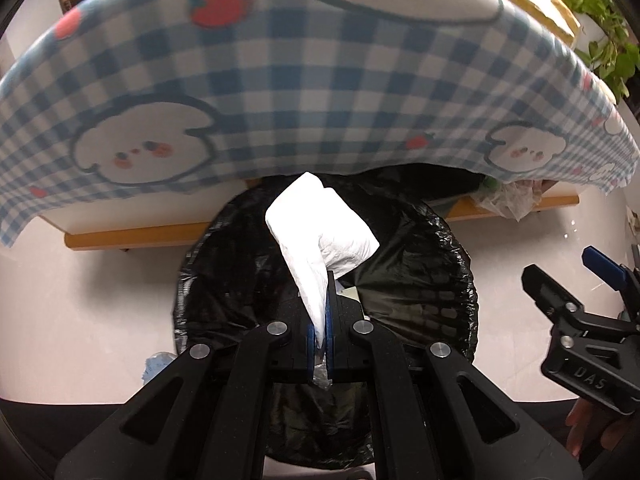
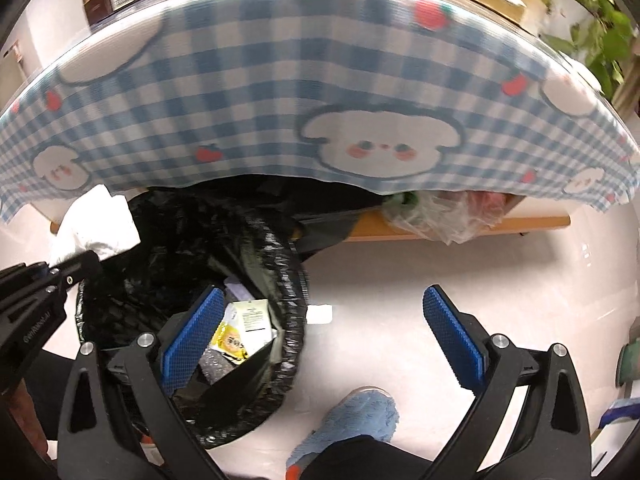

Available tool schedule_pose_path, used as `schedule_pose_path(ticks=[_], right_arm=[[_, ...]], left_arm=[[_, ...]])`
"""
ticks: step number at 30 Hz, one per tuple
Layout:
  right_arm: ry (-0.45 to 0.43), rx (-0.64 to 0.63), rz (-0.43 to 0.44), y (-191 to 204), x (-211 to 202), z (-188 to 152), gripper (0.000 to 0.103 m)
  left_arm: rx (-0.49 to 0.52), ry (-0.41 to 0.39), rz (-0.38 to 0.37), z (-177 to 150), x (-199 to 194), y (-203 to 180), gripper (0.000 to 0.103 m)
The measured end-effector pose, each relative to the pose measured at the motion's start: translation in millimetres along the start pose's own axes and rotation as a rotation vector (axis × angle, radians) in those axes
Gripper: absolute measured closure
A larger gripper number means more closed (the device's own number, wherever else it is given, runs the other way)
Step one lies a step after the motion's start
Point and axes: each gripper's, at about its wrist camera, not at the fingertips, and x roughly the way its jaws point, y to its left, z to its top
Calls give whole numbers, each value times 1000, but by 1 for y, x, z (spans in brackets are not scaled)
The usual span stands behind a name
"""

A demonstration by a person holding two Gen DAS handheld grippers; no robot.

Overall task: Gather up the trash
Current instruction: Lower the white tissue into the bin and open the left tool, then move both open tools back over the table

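Observation:
My left gripper (image 1: 325,280) is shut on a crumpled white tissue (image 1: 320,224), which hangs over the mouth of a round bin lined with a black bag (image 1: 420,288). From the right wrist view the same tissue (image 2: 98,228) shows at the left above the bin (image 2: 280,280), with the left gripper's black body beside it. Inside the bin lie a yellow wrapper (image 2: 232,342) and a printed paper packet (image 2: 254,316). My right gripper (image 2: 320,304) is open with nothing between its blue pads (image 2: 452,332), to the right of the bin over the floor.
A table draped in a blue checked cloth with cartoon faces (image 1: 280,92) overhangs the bin. Clear plastic bags (image 2: 436,212) sit on a wooden shelf (image 2: 520,222) under it. A green plant (image 2: 592,20) stands at the right. A person's blue slipper (image 2: 356,420) rests on the pale floor.

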Motion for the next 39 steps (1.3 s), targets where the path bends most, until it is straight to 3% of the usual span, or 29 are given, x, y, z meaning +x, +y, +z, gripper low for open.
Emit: schedule_pose_path(ticks=[10,18,29,34,39], right_arm=[[23,71,-11,-33,14,-4,8],[12,71,-10,-36,13,-3,8],[14,77,-23,-37,12,-1,8],[4,78,-28,-35,7,1,8],[-14,68,-29,-31,-4,2,8]], left_arm=[[29,34,-13,0,29,-23,100],[48,33,-22,1,36,-33,98],[61,27,-1,1,33,-31,56],[54,-2,5,3,19,-25,34],[62,-59,-4,6,-7,-23,19]])
